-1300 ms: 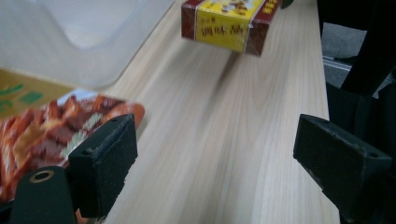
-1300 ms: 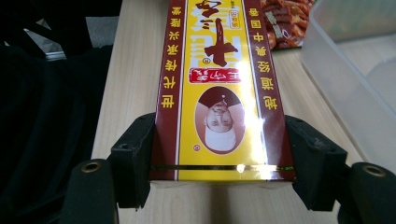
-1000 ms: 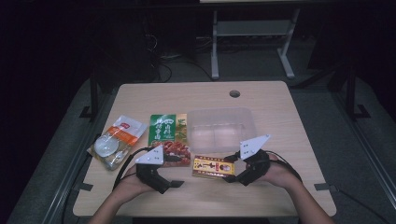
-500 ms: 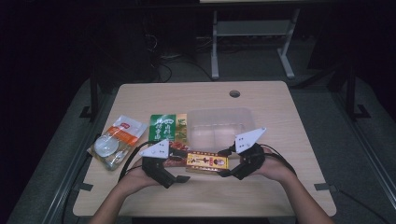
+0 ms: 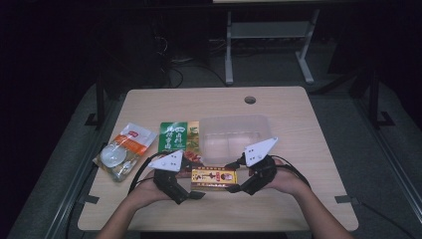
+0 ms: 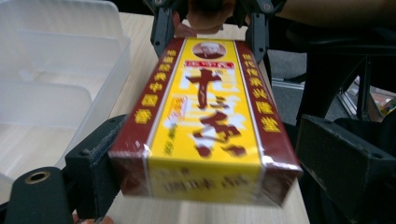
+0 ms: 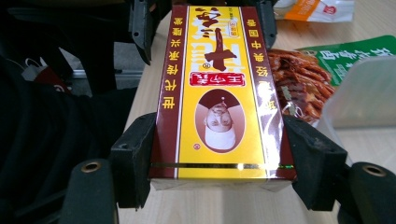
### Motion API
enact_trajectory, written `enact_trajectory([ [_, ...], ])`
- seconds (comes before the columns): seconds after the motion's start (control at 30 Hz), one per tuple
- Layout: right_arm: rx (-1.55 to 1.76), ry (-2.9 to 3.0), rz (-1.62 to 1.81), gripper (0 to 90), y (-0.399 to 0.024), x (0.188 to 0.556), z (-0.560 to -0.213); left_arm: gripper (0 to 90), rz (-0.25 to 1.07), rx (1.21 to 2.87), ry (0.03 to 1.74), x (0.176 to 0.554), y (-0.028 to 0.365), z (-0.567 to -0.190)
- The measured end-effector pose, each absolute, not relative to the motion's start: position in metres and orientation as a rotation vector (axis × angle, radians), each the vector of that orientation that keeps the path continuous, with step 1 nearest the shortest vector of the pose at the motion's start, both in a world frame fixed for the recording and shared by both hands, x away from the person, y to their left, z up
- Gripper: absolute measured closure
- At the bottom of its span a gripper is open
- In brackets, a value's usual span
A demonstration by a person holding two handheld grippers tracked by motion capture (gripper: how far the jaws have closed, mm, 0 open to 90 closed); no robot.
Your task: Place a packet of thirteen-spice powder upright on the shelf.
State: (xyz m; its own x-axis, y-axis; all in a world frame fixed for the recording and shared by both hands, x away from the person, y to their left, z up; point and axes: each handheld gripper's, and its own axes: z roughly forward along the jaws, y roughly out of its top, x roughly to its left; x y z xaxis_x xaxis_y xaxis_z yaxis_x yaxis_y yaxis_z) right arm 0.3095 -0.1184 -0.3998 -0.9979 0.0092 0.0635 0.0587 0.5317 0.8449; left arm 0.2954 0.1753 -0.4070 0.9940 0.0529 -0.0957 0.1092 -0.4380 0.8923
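Yellow-and-maroon box [image 7: 219,93]: large red Chinese characters down the yellow face, the first reading "十"; a red label of white characters above an oval portrait; yellow characters along both maroon borders. Green packet [image 5: 173,136]: white Chinese characters, too small to read.

Looks like a lab or test room to me, not a home. I see one small wooden table [image 5: 298,129] w/ a cable grommet hole [image 5: 250,99], standing alone on grey floor, room around it kept dark. Behind it a white metal stand [image 5: 268,45] and loose cables [image 5: 184,69] on the floor. Table legs sit by rails or brackets at the sides. Snack packs and a clear plastic bin [image 5: 236,137] laid out like test props, no furniture or decor.
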Motion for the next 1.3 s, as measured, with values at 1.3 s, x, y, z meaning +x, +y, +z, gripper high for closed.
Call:
enact_trajectory([
  [1.3,-0.024,-2.677,-1.556,32.1,-0.1176,0.3048,-0.3976,30.8,-0.032,1.957,0.081,0.2942,0.1821,-0.4019],
])
